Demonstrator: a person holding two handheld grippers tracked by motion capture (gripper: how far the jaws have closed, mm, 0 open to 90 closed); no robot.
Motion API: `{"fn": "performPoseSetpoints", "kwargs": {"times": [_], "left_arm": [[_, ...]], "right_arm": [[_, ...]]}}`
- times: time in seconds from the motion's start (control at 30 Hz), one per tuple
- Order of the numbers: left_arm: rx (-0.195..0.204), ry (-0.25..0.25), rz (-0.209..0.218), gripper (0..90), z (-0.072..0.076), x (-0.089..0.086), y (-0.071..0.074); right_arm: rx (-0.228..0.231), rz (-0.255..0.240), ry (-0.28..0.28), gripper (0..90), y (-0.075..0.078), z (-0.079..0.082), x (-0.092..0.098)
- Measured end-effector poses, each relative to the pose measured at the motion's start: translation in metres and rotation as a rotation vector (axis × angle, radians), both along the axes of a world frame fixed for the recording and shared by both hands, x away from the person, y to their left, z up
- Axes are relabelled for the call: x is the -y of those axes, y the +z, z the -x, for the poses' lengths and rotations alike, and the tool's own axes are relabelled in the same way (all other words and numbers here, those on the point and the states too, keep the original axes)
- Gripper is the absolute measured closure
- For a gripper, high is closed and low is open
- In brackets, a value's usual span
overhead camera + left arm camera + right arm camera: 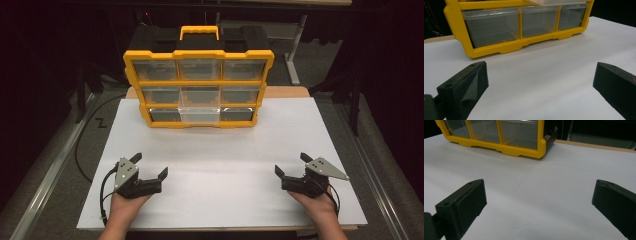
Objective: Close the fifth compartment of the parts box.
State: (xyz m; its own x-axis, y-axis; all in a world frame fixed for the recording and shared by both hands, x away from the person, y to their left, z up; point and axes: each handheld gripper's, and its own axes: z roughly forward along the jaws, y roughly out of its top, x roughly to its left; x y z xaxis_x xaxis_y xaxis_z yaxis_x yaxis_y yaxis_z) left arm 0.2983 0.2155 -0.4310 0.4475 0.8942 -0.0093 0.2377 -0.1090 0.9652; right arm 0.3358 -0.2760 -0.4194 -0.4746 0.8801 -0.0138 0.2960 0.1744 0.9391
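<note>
A yellow and black organiser with clear drawers stands upright at the far middle of the white table. Its middle drawer in the second row juts forward from the frame. My left gripper rests low at the near left, jaws wide apart and empty. My right gripper mirrors it at the near right, also open with nothing held. From the left gripper view the organiser lies ahead, its bottom drawers looking empty. In the right gripper view the organiser's right corner shows at upper left.
A black cable trails off the table's left side over the floor. Metal rails run along both sides of the table. A wooden strip shows behind the white sheet.
</note>
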Motion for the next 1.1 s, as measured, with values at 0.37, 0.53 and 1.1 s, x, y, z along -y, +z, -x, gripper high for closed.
{"fn": "performPoseSetpoints", "kwargs": {"times": [0.37,0.53,1.1], "left_arm": [[-0.003,0.014,0.0,0.5,-0.0017,0.0002,-0.0018],[-0.01,0.015,0.002,0.1,-0.0023,-0.0005,-0.0023],[-0.024,0.009,0.006,0.7,-0.0029,-0.0018,-0.0014]], "right_arm": [[0.009,0.023,-0.004,0.8,-0.0018,-0.0014,-0.0022],[0.013,0.029,-0.014,0.8,-0.0021,-0.0024,-0.0023],[0.014,0.027,-0.022,0.8,-0.0014,-0.0033,-0.0005]]}}
